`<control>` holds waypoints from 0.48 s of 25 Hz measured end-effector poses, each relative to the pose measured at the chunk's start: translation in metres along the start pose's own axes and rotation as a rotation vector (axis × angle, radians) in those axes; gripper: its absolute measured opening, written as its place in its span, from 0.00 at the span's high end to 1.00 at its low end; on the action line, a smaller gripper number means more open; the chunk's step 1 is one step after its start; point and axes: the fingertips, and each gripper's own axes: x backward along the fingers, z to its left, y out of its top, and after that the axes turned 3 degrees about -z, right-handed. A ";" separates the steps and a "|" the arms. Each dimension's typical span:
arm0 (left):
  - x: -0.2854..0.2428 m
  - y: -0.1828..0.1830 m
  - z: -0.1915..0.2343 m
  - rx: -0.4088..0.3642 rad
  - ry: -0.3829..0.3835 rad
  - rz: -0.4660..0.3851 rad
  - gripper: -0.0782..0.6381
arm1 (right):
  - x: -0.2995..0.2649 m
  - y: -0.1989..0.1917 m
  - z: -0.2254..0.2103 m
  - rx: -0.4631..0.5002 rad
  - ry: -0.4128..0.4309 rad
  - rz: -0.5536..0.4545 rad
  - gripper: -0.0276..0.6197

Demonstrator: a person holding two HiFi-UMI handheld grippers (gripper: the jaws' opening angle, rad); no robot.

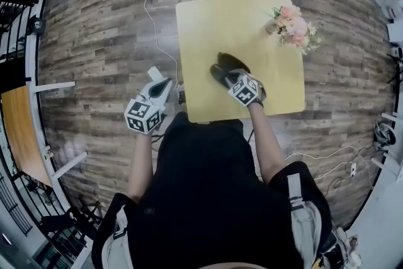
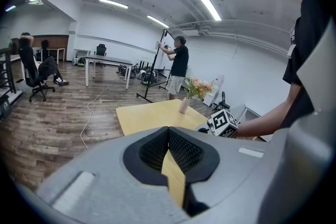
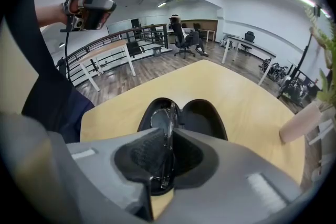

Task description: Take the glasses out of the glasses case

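While your left gripper (image 2: pixel 169 134) hung clenched and empty, your right gripper (image 3: pixel 169 136) clasped the glasses (image 3: pixel 158 117) at the case (image 3: pixel 202 116).

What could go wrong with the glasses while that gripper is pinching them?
1. The right gripper is shut on only the thin frame of the glasses, so they might slip out or bend.
2. The glasses are right at the open case, and nothing holds it down. The left gripper is shut, empty and off to the side of the table. The case might get dragged along or tip.
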 end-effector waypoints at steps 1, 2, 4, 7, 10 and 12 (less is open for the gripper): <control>0.001 0.000 0.002 0.000 0.002 0.001 0.88 | -0.003 -0.001 -0.001 -0.003 -0.001 0.007 0.87; 0.001 0.001 0.004 0.000 0.003 0.002 0.88 | -0.005 -0.002 -0.001 -0.006 -0.001 0.015 0.87; 0.002 0.002 0.007 -0.001 0.002 0.006 0.88 | -0.010 -0.003 -0.002 -0.016 0.000 0.031 0.87; 0.002 0.003 0.010 -0.002 -0.003 0.011 0.88 | -0.017 -0.003 -0.004 -0.028 0.002 0.045 0.87; 0.001 0.004 0.012 -0.003 -0.009 0.015 0.88 | -0.019 -0.005 -0.003 -0.038 0.003 0.055 0.87; 0.000 0.003 0.013 -0.004 -0.014 0.016 0.88 | -0.021 -0.005 -0.003 -0.041 0.003 0.060 0.87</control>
